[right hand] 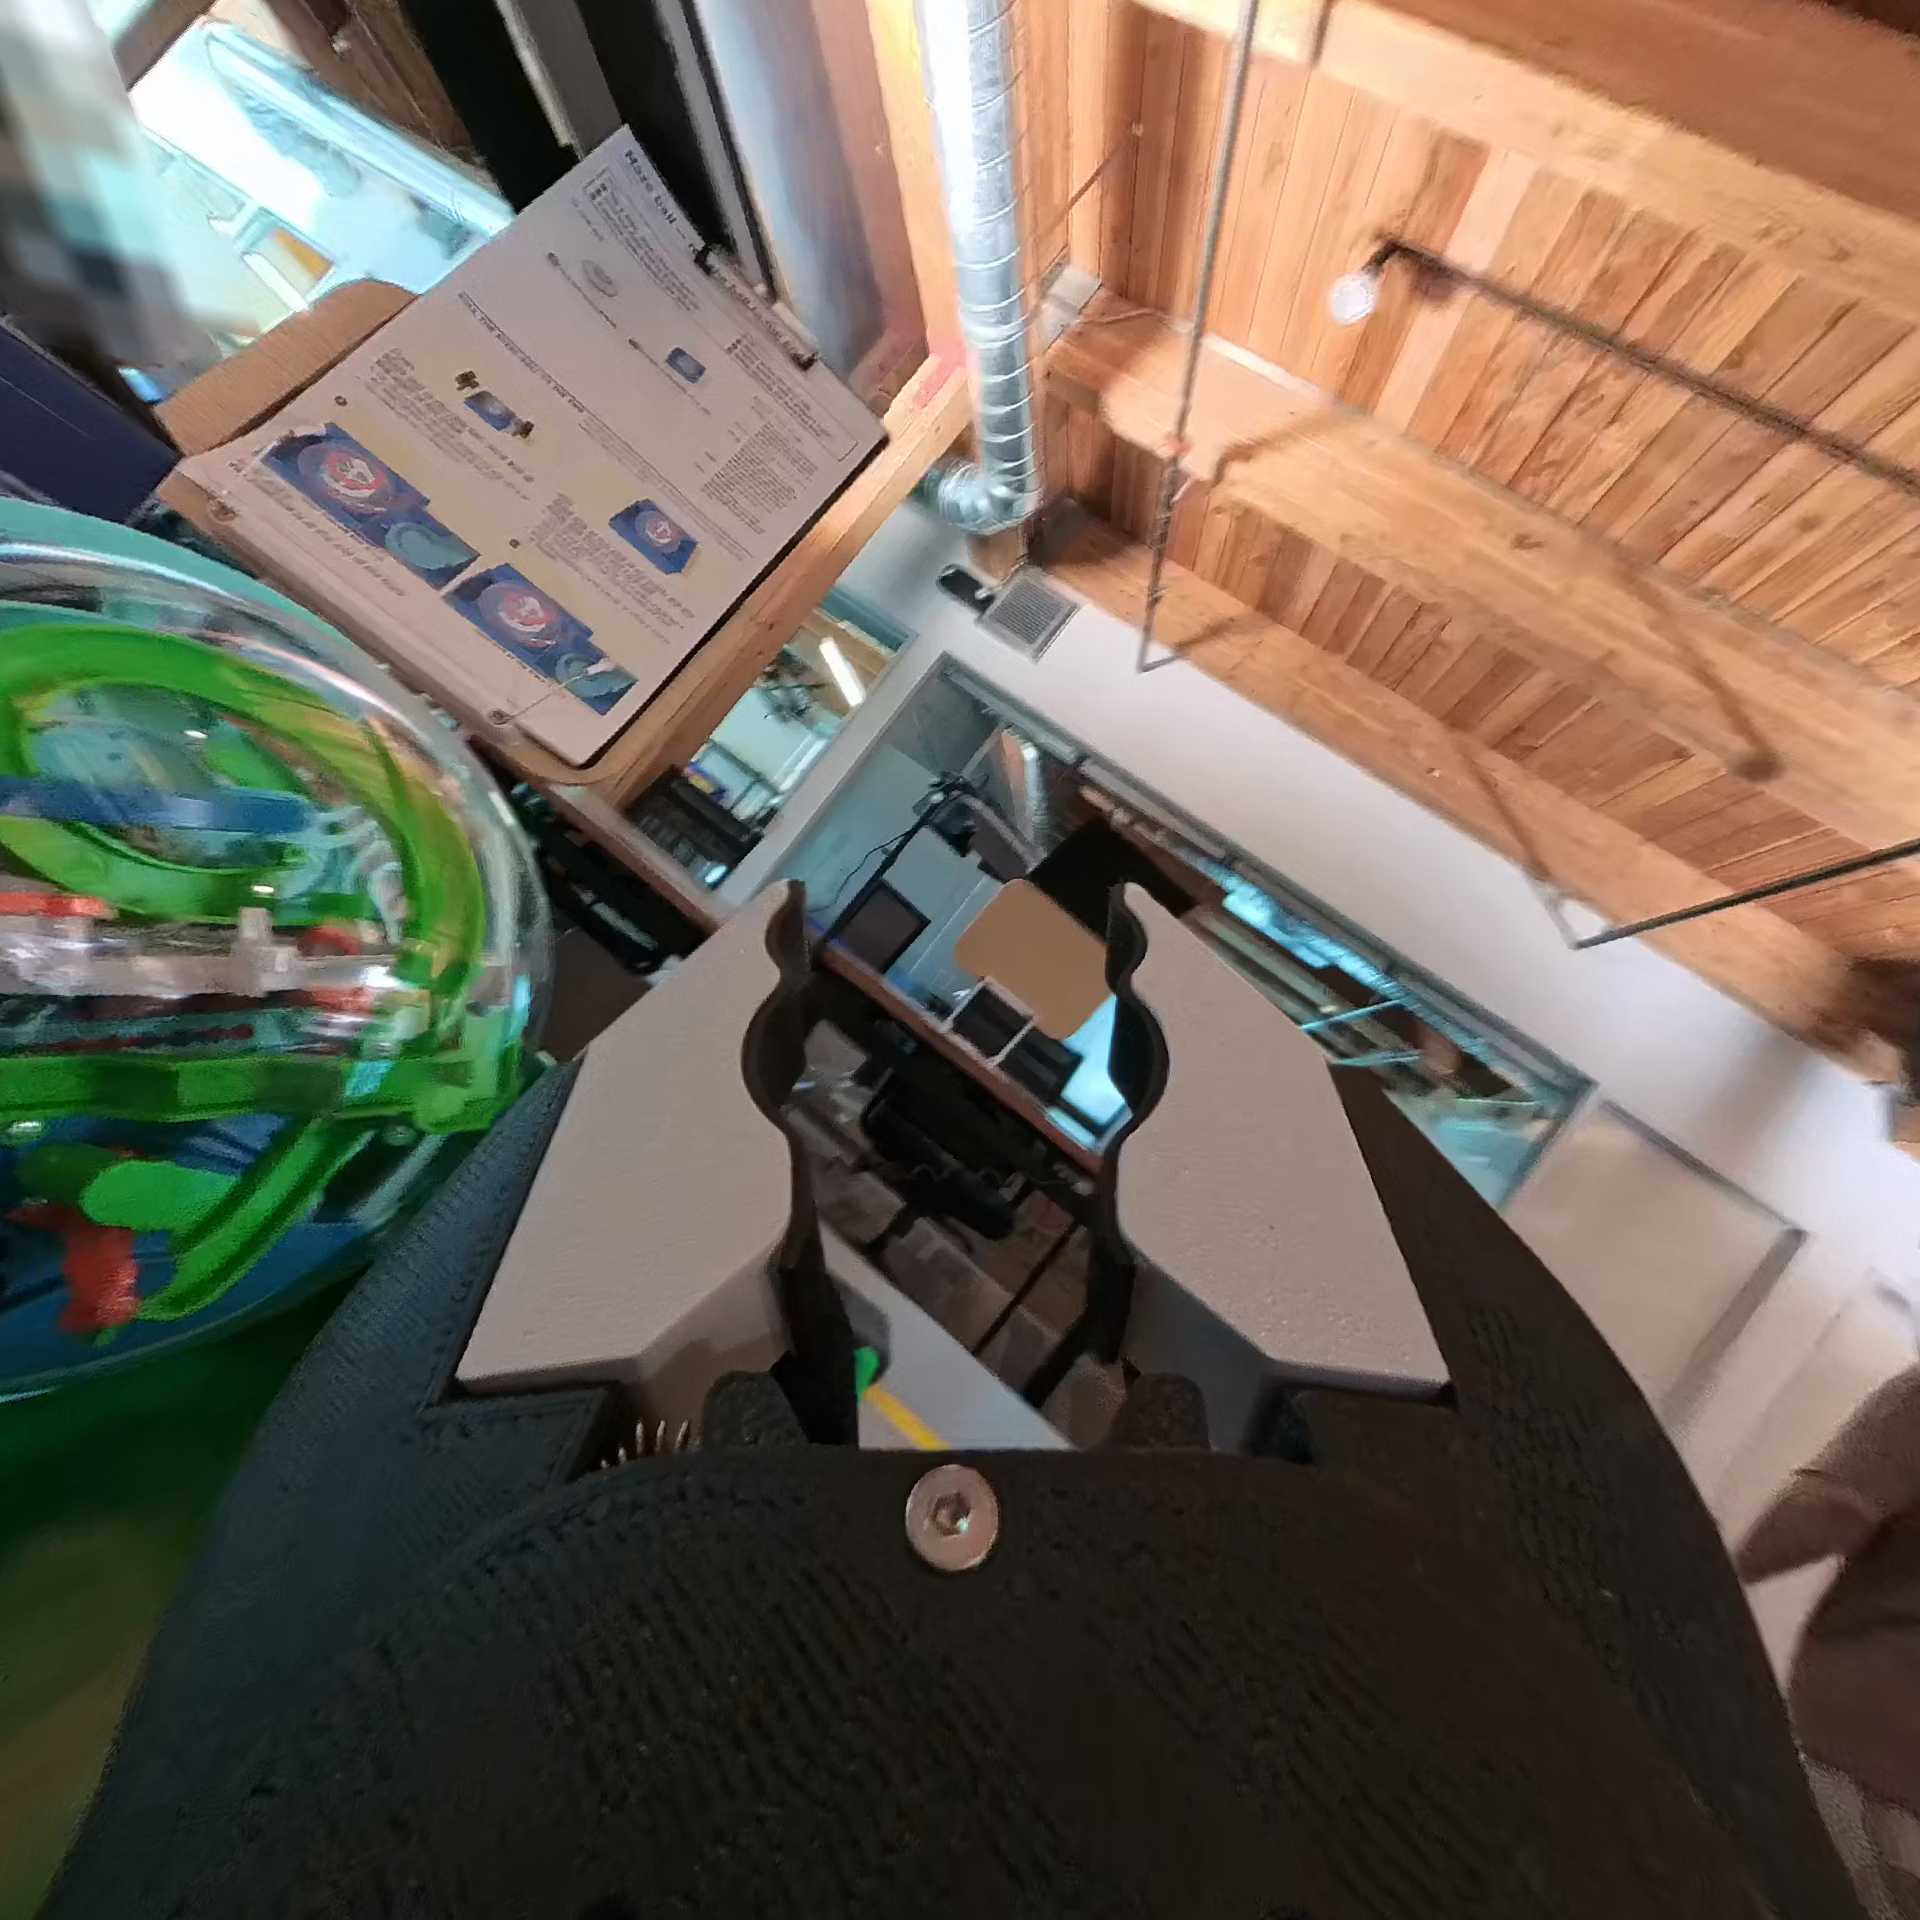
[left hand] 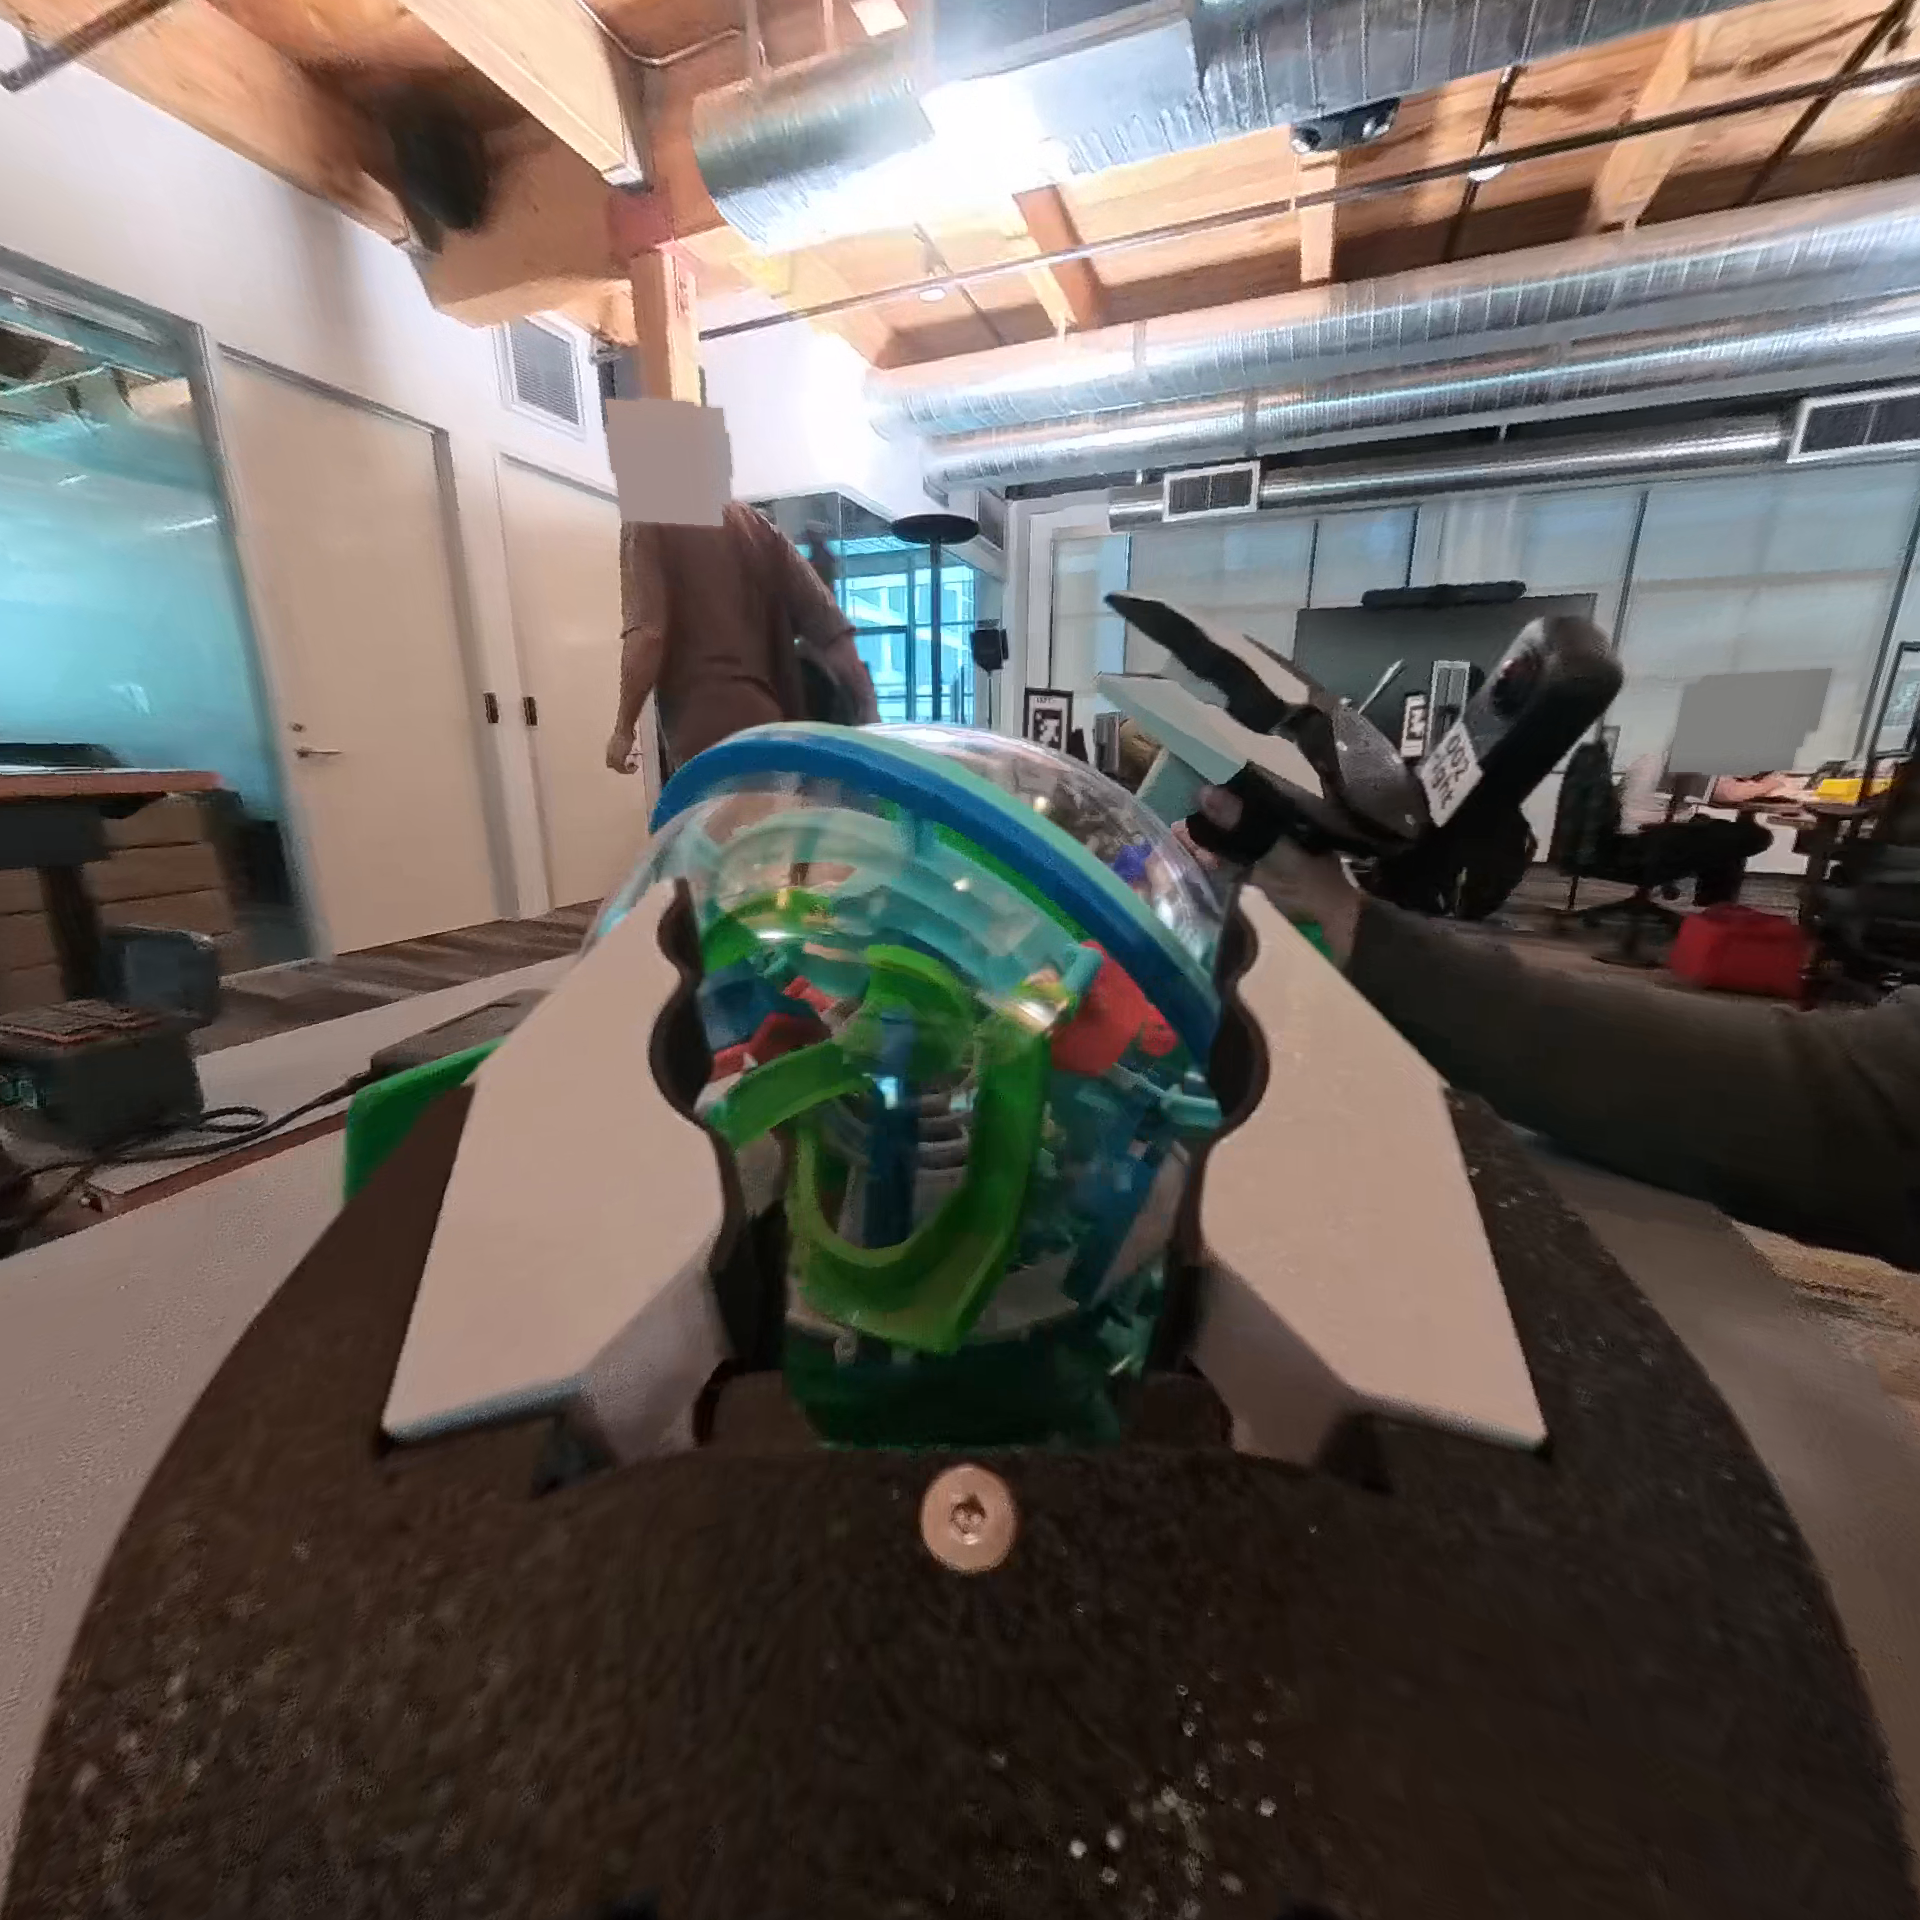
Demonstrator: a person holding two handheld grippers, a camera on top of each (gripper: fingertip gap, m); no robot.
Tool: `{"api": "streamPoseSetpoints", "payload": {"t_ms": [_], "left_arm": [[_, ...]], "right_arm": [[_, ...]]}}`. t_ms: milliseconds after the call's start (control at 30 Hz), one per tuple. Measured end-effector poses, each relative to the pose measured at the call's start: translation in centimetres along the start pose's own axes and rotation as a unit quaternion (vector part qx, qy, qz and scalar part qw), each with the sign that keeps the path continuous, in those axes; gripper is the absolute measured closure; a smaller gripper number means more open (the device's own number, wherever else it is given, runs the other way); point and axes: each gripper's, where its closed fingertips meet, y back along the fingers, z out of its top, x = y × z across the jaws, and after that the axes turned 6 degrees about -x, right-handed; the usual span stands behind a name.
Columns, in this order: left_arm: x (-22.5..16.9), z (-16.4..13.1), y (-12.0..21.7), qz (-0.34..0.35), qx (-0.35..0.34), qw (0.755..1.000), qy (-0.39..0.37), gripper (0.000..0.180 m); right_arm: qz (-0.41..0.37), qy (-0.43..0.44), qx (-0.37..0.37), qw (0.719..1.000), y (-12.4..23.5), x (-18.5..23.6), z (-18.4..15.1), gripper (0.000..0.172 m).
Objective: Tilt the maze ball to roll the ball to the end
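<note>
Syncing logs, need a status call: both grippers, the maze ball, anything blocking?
Left gripper: fingers around the maze ball, ball raised. Right gripper: fingers apart, nothing between them, beside the ball. Nothing in the way nearby; person walking far behind.

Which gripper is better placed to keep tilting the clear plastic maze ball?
Left. The left gripper has the clear maze ball between its fingers; the right gripper is open on air, beside it.
</note>
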Motion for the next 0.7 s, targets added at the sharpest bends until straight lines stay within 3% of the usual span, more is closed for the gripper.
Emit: {"api": "streamPoseSetpoints", "payload": {"t_ms": [100, 233, 300, 467, 700], "left_arm": [[-0.6, -0.3, -0.4, 0.000, 0.007, 1.000, -0.023, 0.076], [-0.8, -0.2, -0.6, -0.004, 0.007, 1.000, -0.007, 0.072], [-0.9, -0.2, -0.7, -0.008, 0.004, 1.000, -0.001, 0.070], [-1.1, -0.2, -0.9, -0.017, -0.003, 1.000, 0.010, 0.065], [-1.2, -0.1, -0.9, -0.019, -0.006, 1.000, 0.012, 0.066]], "right_arm": [[0.084, -0.056, 0.042, 0.994, -0.5, 1.9, -0.8, 0.102], [0.239, -0.161, 0.079, 0.954, 0.3, 5.6, 0.7, 0.084], [0.278, -0.166, 0.097, 0.941, 0.6, 7.1, 1.3, 0.077], [0.316, -0.112, 0.150, 0.930, 0.5, 10.5, 0.2, 0.071], [0.305, -0.165, 0.183, 0.920, 0.0, 10.3, 0.3, 0.063]]}}
